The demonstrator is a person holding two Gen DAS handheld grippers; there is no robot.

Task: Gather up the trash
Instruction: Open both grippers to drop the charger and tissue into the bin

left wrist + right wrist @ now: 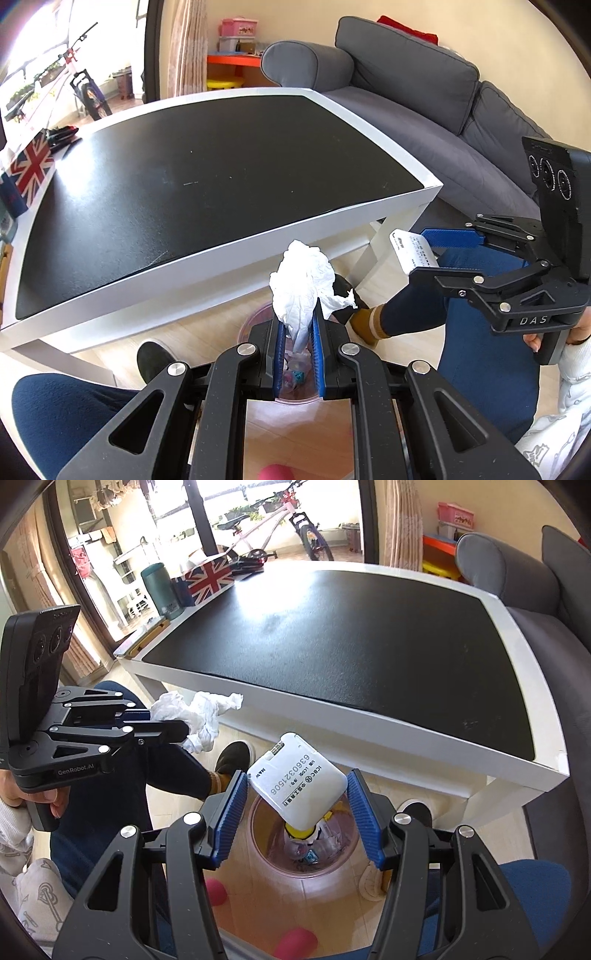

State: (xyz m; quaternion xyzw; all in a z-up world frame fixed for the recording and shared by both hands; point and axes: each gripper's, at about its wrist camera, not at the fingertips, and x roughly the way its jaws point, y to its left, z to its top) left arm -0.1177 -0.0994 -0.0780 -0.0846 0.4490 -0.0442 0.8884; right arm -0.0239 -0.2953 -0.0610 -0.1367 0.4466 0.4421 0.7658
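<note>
My left gripper (297,326) is shut on a crumpled white tissue (301,284) that sticks up from its blue pads; from the right wrist view the same gripper (181,731) and tissue (201,716) are at the left. My right gripper (295,786) is shut on a flat white box (301,786) with printed numbers, tilted, its corners against both pads. In the left wrist view that gripper (424,254) and box (412,251) are at the right. A clear pinkish bin (266,849) with several scraps inside stands on the floor directly under both grippers, partly hidden (255,319) behind the left fingers.
A low table (517,771) with a white frame and black top stands just beyond the bin. A grey sofa (424,92) lies behind it. A Union Jack box (208,578) and a green flask (160,590) sit on its far end. A person's legs and shoes (232,757) flank the bin.
</note>
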